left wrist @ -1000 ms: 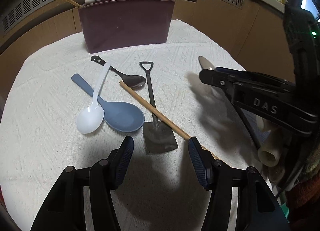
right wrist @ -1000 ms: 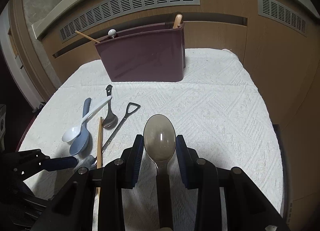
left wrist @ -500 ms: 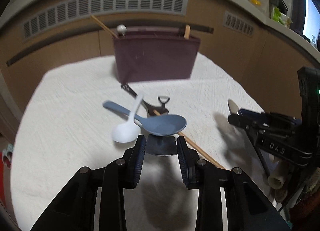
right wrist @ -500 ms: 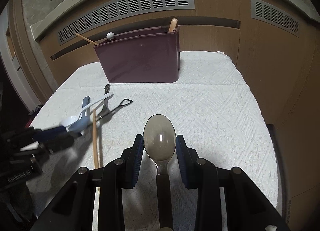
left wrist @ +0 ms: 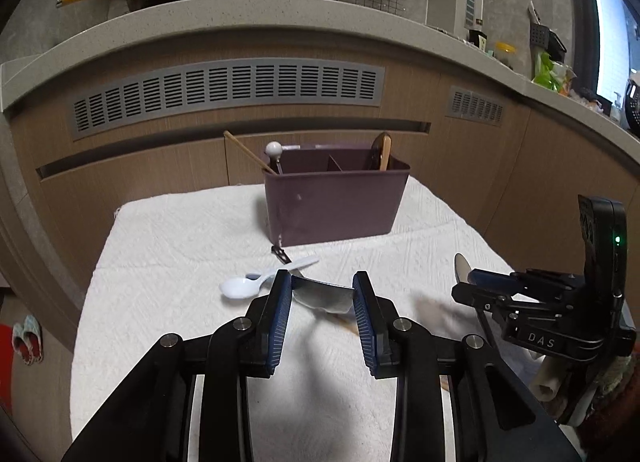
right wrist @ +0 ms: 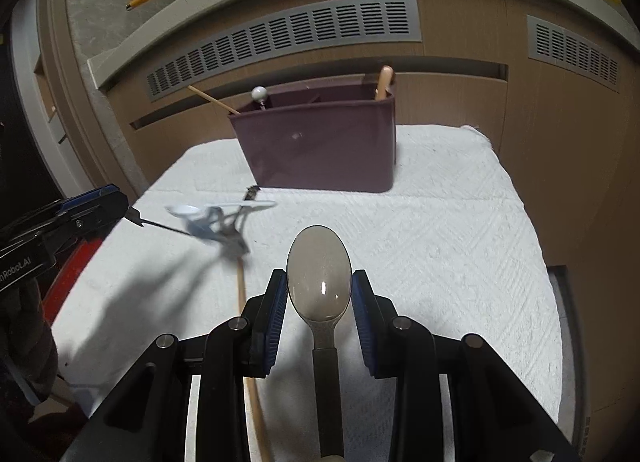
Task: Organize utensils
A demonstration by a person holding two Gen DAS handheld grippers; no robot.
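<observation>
**Two utensils lifted, several left to sort**

The maroon plastic caddy at 12 o'clock holds a few utensils. A white plastic spoon and wooden chopstick lie on the towel-covered bench.

The left gripper, angled down, has just closed on the small black metal spatula. The right gripper clamps a translucent grey spoon.

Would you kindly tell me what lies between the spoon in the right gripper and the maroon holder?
Nothing but bare white towel, as the right wrist view shows.
</observation>
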